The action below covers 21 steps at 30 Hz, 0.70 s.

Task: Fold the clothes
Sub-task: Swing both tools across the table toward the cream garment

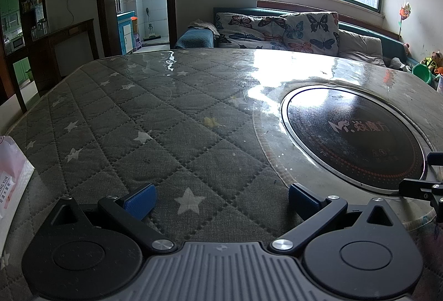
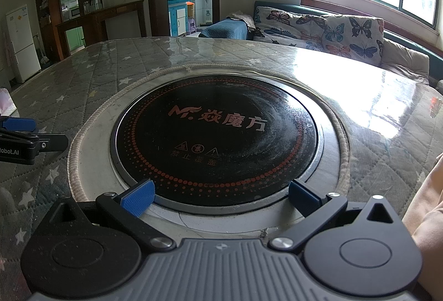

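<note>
No garment is plainly in view. My left gripper (image 1: 220,200) is open low over the table's grey quilted star cover (image 1: 133,112), with nothing between its blue pads (image 1: 139,201). My right gripper (image 2: 221,197) is open too, empty, at the near rim of a round black cooktop (image 2: 216,134) set into the table. Each gripper shows at the edge of the other's view: the right gripper's black finger (image 1: 423,187) and the left gripper's blue-tipped finger (image 2: 19,125). A peach-coloured shape (image 2: 427,204) sits at the right edge; cloth or a hand, I cannot tell.
Clear plastic covers the table and glares under the window. A white and pink bag (image 1: 11,176) lies at the table's near left edge. Behind the table stand a sofa with butterfly cushions (image 1: 290,29), a dark wooden sideboard (image 1: 63,51) and a fridge (image 2: 20,43).
</note>
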Each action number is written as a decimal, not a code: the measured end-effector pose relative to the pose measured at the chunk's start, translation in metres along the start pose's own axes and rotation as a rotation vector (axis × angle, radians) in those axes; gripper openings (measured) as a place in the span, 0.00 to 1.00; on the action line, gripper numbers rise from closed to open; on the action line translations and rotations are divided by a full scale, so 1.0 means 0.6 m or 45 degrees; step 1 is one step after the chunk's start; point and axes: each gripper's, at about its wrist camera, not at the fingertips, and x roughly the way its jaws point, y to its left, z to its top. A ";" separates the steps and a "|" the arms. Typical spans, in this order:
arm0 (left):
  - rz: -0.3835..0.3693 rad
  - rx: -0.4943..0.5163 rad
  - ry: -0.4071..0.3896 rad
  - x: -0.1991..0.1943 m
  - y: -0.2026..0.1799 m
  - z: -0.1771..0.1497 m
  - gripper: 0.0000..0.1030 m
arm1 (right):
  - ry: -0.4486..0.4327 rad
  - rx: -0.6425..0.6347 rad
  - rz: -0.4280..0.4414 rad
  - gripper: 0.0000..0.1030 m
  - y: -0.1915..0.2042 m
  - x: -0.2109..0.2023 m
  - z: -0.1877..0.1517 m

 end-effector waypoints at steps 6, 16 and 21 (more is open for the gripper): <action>-0.002 -0.001 0.002 0.004 0.002 0.004 1.00 | 0.000 0.001 0.001 1.00 -0.001 0.000 0.000; -0.019 -0.023 0.026 0.001 -0.007 0.006 1.00 | -0.008 -0.006 -0.022 1.00 -0.004 -0.020 -0.009; -0.071 0.045 0.005 -0.019 -0.041 0.005 1.00 | -0.016 -0.013 -0.042 1.00 -0.007 -0.037 -0.017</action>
